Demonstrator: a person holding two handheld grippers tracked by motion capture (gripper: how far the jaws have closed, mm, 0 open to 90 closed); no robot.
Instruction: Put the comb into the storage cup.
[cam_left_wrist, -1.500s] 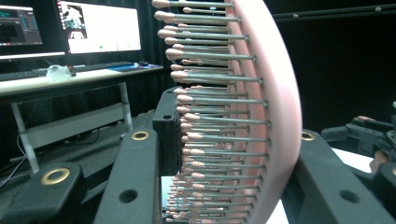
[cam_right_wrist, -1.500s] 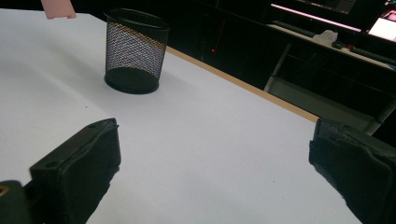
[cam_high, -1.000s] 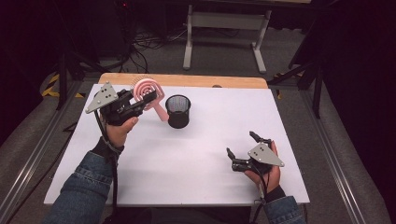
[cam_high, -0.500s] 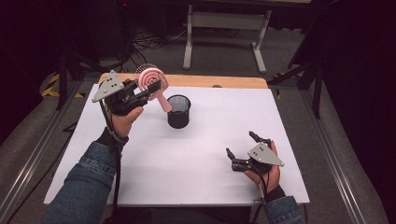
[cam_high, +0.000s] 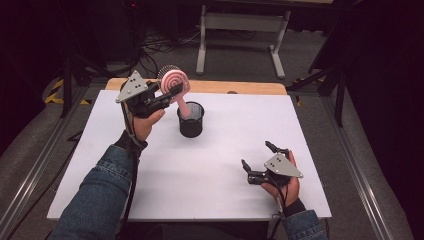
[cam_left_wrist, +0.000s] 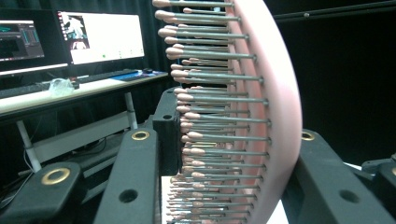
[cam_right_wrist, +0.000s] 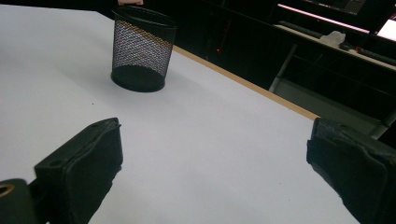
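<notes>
— Hairbrush (cam_high: 174, 80) has risen since a second ago; left gripper (cam_high: 167, 95) clamps its head at far left, handle angled into the mesh cup (cam_high: 190, 120).
— Lifting out, probably. Right gripper (cam_high: 260, 161)?
— Wide open, idle near right.

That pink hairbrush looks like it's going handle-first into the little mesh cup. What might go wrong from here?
The left tongs grip the pink hairbrush by its wide head, partly on the bristles, so it might slip or twist. The handle sits tilted at the rim of the black mesh cup; a push could tip this light cup. The right tongs rest open, far from the cup, not steadying it.
</notes>
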